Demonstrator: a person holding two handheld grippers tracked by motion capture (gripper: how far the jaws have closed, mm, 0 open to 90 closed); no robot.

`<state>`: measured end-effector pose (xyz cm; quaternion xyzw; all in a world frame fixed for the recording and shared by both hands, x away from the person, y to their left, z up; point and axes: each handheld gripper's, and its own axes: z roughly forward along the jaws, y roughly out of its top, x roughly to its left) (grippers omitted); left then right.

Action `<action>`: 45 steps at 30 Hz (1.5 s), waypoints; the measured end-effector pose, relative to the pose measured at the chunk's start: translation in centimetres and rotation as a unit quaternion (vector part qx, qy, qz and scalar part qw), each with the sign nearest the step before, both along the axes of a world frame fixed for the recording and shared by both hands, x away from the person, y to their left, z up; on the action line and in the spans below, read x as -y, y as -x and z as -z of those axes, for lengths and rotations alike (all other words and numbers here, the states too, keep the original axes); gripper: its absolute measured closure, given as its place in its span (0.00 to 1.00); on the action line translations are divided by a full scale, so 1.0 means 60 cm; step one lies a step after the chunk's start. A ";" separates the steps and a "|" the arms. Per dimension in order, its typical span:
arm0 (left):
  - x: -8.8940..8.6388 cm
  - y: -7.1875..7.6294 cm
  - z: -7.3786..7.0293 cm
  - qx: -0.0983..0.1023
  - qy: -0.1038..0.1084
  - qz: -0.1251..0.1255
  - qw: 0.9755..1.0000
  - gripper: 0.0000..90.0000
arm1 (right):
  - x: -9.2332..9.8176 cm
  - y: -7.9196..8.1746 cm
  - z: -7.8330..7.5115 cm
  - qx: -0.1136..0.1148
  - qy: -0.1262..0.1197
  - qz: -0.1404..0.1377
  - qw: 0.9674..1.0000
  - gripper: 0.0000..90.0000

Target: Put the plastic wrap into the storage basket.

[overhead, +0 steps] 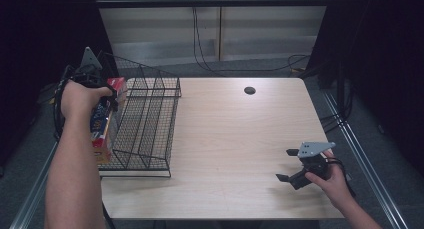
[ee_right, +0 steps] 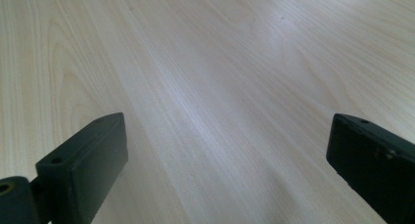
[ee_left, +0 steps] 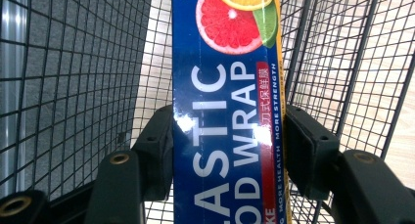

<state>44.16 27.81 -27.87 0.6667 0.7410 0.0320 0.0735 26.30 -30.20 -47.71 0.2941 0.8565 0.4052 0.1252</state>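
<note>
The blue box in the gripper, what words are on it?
On the plastic wrap box, large white letters, cut off at the edges: "LASTIC" and "OD WRAP".
Small white letters on its red strip: "MORE HEALTH MORE STRENGTH".
The Chinese characters next to them are too small to read.

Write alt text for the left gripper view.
The left gripper grips a blue plastic food wrap box, printed with citrus slices, one black jaw on each long side. Black wire basket mesh surrounds the box, with pale wooden table visible through it.
</note>
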 end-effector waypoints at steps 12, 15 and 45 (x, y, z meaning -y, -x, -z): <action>-0.002 -0.005 0.013 -0.007 -0.004 -0.010 1.000 0.47 | -0.002 0.000 0.002 -0.005 0.001 -0.003 1.000 0.02; -0.003 -0.005 0.015 -0.008 -0.005 -0.009 1.000 0.47 | -0.002 0.000 0.002 -0.004 0.002 -0.002 1.000 0.02; 0.084 0.015 -0.027 0.105 0.062 0.082 0.989 0.13 | 0.002 0.001 -0.001 0.002 0.002 0.003 1.000 0.02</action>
